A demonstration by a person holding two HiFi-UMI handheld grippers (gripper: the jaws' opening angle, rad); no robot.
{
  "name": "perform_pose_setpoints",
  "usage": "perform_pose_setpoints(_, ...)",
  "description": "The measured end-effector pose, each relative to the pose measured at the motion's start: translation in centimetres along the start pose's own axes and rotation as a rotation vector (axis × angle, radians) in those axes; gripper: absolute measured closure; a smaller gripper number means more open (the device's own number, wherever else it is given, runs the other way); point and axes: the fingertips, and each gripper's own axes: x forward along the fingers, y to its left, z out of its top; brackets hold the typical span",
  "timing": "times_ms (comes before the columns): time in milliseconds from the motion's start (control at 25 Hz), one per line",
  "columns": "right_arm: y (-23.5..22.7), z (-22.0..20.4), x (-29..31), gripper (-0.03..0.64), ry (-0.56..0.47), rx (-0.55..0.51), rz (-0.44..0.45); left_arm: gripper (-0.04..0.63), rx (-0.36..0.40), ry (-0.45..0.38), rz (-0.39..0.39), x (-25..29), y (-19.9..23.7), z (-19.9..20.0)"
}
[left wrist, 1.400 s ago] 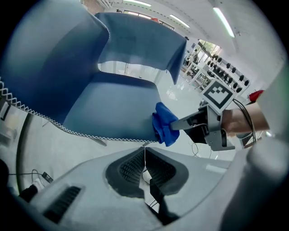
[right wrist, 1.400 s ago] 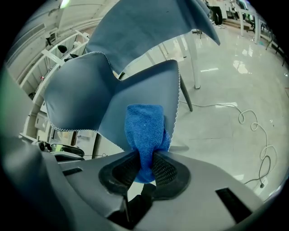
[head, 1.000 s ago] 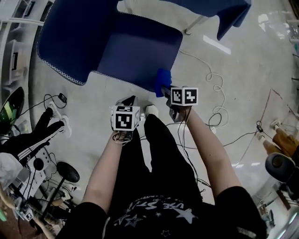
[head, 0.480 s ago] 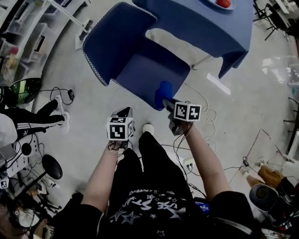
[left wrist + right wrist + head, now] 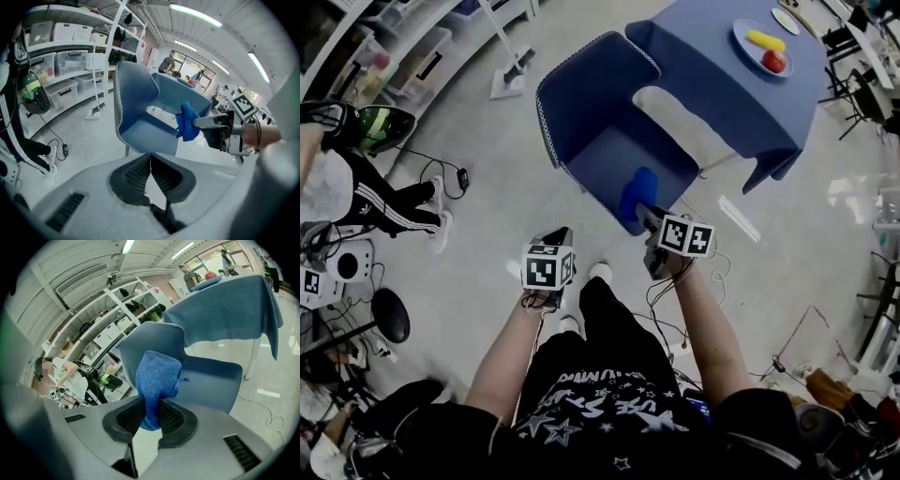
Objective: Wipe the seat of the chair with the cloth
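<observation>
Two grippers are up: my right gripper [image 5: 149, 416] is clamped on the blue cloth [image 5: 157, 380], which bunches above the jaws at the front edge of the chair [image 5: 609, 155] seat, though I cannot tell whether it touches. My left gripper [image 5: 150, 161] has its jaws closed together on nothing, held low beside it. Pale glossy floor [image 5: 487, 178] runs under everything. White shelving [image 5: 61, 51] lines one wall, and a blue-draped table [image 5: 722, 94] carries a plate [image 5: 748, 47]. My shirt's lettering is too warped to read. Since a second ago, the whole chair and the table have come into the head view
</observation>
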Motion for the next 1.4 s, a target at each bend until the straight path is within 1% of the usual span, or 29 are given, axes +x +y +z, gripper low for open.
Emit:
perform_pose_setpoints(200,4.3,-1.5,-2.6,0.543,-0.028,-0.056,-0.004,0.575,0.01,-0.082,-0.009,-5.1,0.1,-0.7)
perform_pose_setpoints(440,9.5,-4.7,-5.3,0.545,-0.047,-0.104,-0.002,0.575,0.015,-0.135,-0.033,-11.4,0.7,-4.5)
perform_pose_setpoints(640,13.0,-6.2,-6.8,0.545,-0.065,-0.136,0.012,0.575,-0.007,-0.196,-0.018,-15.8,2.4,-5.7)
perform_pose_setpoints(760,14.7,-7.2,-7.9,0.545,-0.084,-0.153,0.026,0.575,-0.004,-0.247,-0.009,-18.3,2.8,-6.0)
perform_pose_setpoints(1000,18.5,-11.5,-11.6,0.545,-0.124,-0.171,0.046,0.575,0.022,-0.314,-0.009,-24.0,2.7,-9.1)
perform_pose_setpoints(1200,21.1,-16.0,-13.1,0.545,-0.138,-0.175,0.043,0.575,0.038,-0.347,-0.038,-27.0,3.6,-12.4)
perform_pose_setpoints(1400,21.6,-18.8,-14.0,0.545,-0.139,-0.189,0.037,0.575,0.028,-0.37,-0.046,-28.1,4.1,-14.2)
